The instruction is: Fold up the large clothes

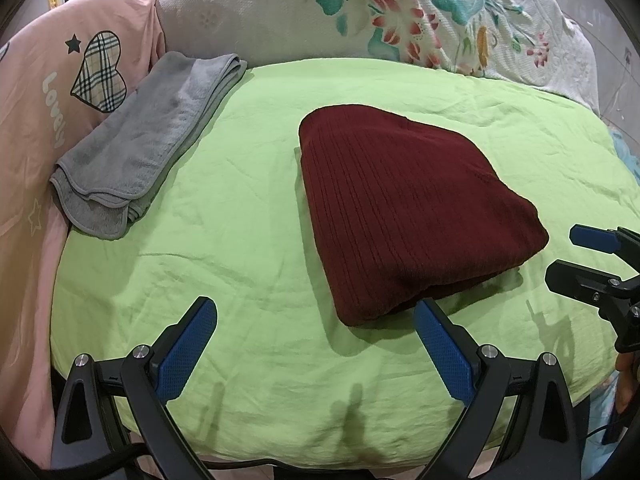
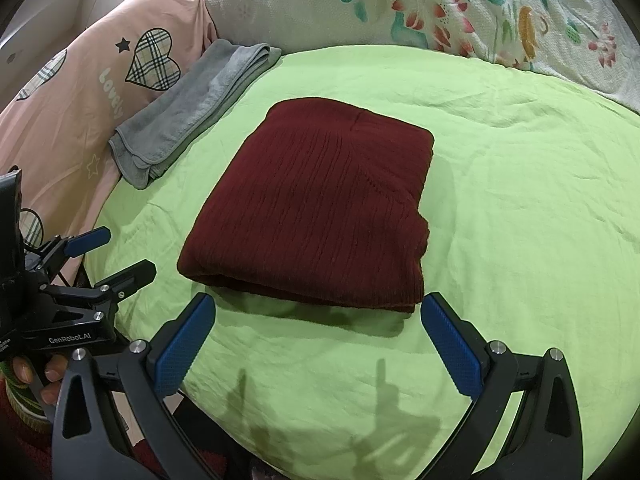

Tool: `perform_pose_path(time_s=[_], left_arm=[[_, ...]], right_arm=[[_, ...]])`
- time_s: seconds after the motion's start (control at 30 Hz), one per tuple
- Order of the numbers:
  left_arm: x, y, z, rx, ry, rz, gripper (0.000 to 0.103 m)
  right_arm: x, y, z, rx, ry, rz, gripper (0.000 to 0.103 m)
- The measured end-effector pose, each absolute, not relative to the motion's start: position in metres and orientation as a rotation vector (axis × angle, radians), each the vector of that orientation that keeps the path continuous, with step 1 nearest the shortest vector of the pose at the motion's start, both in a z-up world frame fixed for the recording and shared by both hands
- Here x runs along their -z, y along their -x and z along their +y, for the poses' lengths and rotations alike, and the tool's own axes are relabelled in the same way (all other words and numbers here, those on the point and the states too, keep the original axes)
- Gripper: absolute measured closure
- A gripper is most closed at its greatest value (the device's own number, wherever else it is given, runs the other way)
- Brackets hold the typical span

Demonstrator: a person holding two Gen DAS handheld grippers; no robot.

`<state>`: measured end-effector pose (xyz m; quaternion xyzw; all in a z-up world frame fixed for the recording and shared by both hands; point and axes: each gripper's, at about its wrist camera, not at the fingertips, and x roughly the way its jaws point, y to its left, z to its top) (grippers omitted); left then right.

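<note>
A green sheet, lightly wrinkled cotton, covers the whole bed surface and carries everything else. Along its far edge lies a white quilted blanket with a teal and red flower print, and along its left edge a pink cover with plaid hearts, smooth and thin. The maroon ribbed sweater sits near the middle of the sheet, a little toward the near edge, already folded into a thick, roughly rectangular packet with soft rounded folds; its knit ribs and its longer side run from the near edge toward the far edge. A grey terry towel, folded into a long strip, lies at the sheet's left edge, well apart from the sweater. The sweater lies straight ahead of both tools, its near fold just beyond the fingertips: the right gripper faces that fold squarely, while the left gripper has it ahead and to its right, so the right one looks slightly better placed. Both grippers stand with their blue textured pads spread wide, holding nothing and not touching the cloth. The folding looks essentially finished.
</note>
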<state>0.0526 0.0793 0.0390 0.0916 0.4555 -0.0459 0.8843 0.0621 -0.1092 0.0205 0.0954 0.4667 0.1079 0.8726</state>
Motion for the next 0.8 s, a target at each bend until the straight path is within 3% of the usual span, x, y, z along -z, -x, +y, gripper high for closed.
perform_pose_path(time_s=[0.8], left_arm=[[-0.0355, -0.0607, 0.0762, 0.069, -0.199, 0.959, 0.005]], right_arm=[[-0.0199, -0.07, -0.1153, -0.213, -0.208, 0.978, 0.001]])
